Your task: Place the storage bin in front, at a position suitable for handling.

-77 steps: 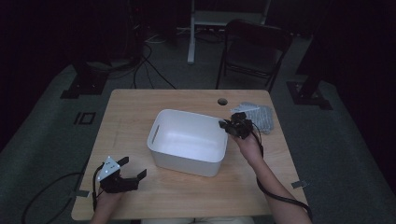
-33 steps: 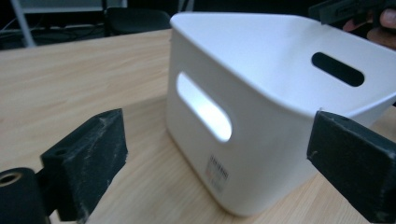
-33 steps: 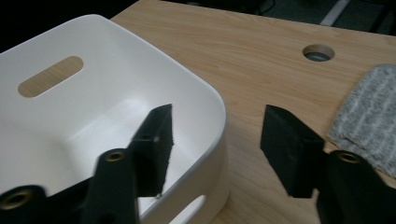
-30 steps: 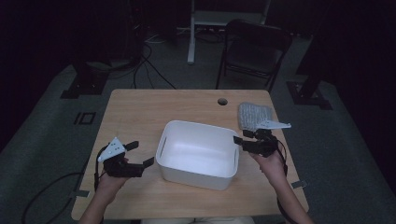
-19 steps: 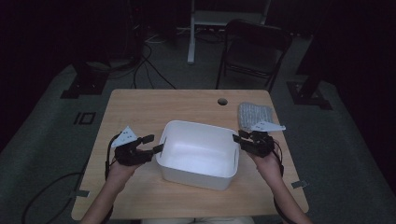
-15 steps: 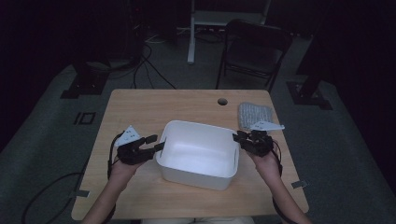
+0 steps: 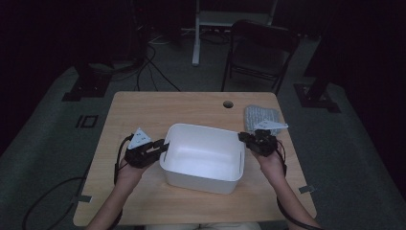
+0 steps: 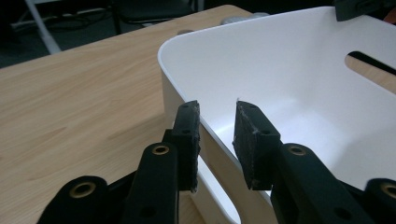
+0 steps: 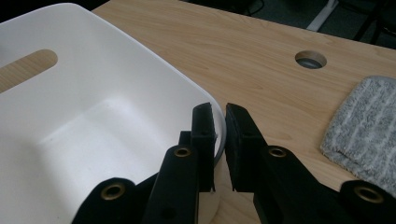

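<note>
White plastic: the bin (image 7: 203, 157) sits empty near the middle of the wooden surface (image 7: 143, 108), a slot handle cut in each short wall.
Left claw (image 8: 215, 140): straddles the rim of the bin's left short wall, one pad outside, one inside; its jaws have just been closing, but a gap shows on each side of the wall, so it is not yet pinching.
Right claw (image 9: 219, 135): pressed together on the rim of the opposite short wall, clamping the plastic.
Handling: likely light and stiff, with smooth walls that could slip between pads; the thin rim may flex under a one-sided lift.
Where to hold: the rolled rim at both short ends, as now, or just above the slot handles, lifting both ends evenly.
Nearby: a grey cloth (image 7: 261, 115) lies just beyond the right claw, apart from the bin.
Hard to tell: how deep the right pads bite, and what lies in the dark room beyond the surface; the bin's underside is hidden.
</note>
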A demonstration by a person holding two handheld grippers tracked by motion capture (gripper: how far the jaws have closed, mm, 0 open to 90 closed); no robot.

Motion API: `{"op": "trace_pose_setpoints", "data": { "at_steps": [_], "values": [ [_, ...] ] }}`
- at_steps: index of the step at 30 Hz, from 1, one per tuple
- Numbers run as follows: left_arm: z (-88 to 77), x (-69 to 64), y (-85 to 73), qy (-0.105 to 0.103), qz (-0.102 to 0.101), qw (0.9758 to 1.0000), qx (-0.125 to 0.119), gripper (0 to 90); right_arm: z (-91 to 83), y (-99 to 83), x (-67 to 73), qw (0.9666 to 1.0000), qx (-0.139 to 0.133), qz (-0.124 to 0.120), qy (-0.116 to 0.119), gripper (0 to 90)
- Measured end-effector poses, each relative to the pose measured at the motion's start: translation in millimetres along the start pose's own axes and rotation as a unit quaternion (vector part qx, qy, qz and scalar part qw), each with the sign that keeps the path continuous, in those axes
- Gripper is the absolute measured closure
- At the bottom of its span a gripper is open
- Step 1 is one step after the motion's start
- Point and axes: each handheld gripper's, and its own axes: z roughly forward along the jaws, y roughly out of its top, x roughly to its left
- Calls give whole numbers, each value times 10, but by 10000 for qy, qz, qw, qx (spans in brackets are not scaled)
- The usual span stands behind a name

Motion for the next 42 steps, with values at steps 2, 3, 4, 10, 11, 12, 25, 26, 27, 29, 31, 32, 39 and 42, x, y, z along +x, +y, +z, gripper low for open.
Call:
{"op": "trace_pose_setpoints", "data": {
  "at_steps": [2, 3, 4, 10, 11, 12, 25, 26, 27, 29, 31, 32, 39, 42],
  "values": [
    [-15, -22, 6, 105, 40, 9999, 33, 726, 41, 35, -15, 10000, 24, -19, 20, 832],
    [-15, -22, 6, 105, 40, 9999, 33, 729, 41, 35, -15, 10000, 24, -19, 20, 832],
    [-22, -24, 6, 119, 26, 9999, 47, 729, 55, 45, -18, 10000, 26, -16, 23, 834],
    [-64, -44, -5, 210, -49, 9997, 69, 736, 123, 90, -22, 10000, 25, -56, 51, 841],
    [-80, -53, -13, 237, -50, 9997, 68, 736, 145, 109, -19, 10000, 41, -69, 54, 843],
    [-80, -53, -13, 237, -50, 9997, 68, 736, 145, 109, -19, 10000, 41, -69, 54, 843],
    [-239, -159, -85, 450, -128, 9989, 93, 737, 322, 235, -2, 9996, 106, -180, 202, 858],
    [-251, -167, -98, 466, -98, 9988, 61, 737, 350, 258, 0, 9995, 122, -205, 196, 860],
    [-256, -170, -106, 452, -120, 9989, 33, 737, 350, 258, 0, 9995, 122, -205, 196, 860],
    [-277, -168, -116, 406, -179, 9990, 30, 738, 371, 273, -3, 9995, 132, -193, 217, 859],
    [-291, -186, -121, 407, -162, 9990, 29, 738, 401, 290, -8, 9994, 131, -190, 243, 857],
    [-294, -188, -123, 411, -153, 9990, 22, 738, 401, 290, -8, 9994, 131, -190, 243, 857],
    [-277, -24, -132, 232, -260, 9992, -172, 660, 342, 266, 2, 9993, 79, -23, 367, 727],
    [-249, 128, -103, 85, -438, 9986, -284, 599, 192, 224, 59, 9993, -87, 25, 365, 578]
  ]
}}
